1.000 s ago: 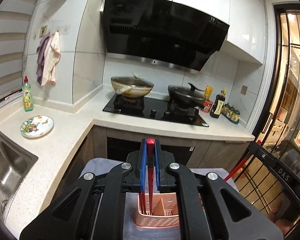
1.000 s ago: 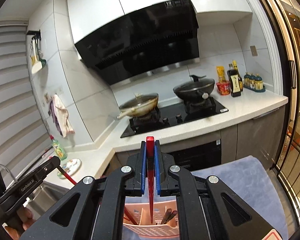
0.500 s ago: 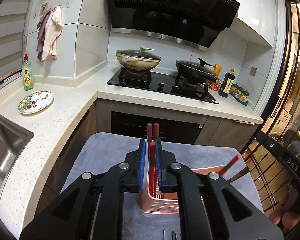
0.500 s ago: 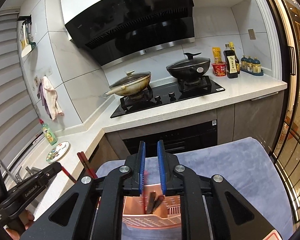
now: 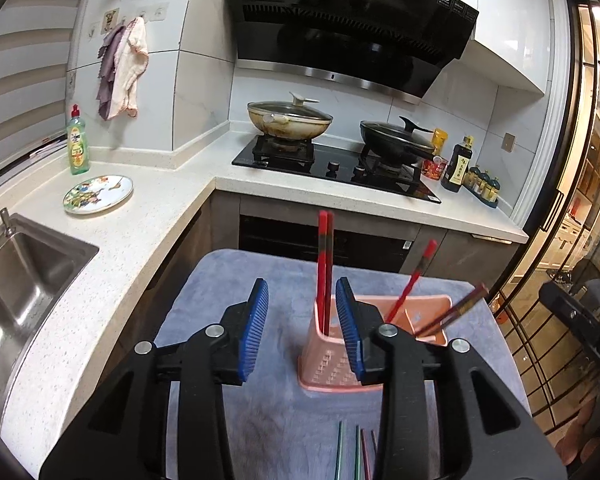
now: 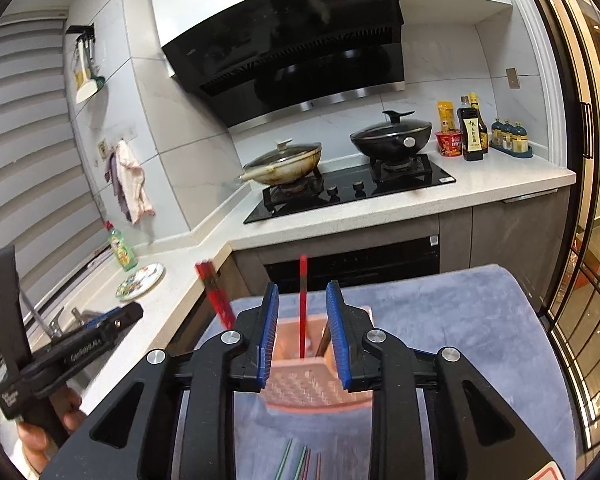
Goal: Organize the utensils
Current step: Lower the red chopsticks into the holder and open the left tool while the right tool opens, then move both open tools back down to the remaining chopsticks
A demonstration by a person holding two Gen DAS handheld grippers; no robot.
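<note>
A pink slotted utensil holder stands on a grey-blue cloth. My left gripper hangs just in front of it, jaws opening and touching nothing. A pair of red chopsticks stands upright in the holder's left compartment, beyond the pads. My right gripper is also opening; a single red chopstick stands free in the holder, seen through the gap. More chopsticks lean in the right compartment. Several loose chopsticks lie on the cloth near me.
An L-shaped white counter carries a sink, a patterned plate and a green soap bottle. Two lidded pans sit on the hob, sauce bottles beside it. A glass door is on the right.
Both grippers were shut on red chopsticks above the holder. They have sunk, opened and let go; the chopsticks now stand in the holder.
</note>
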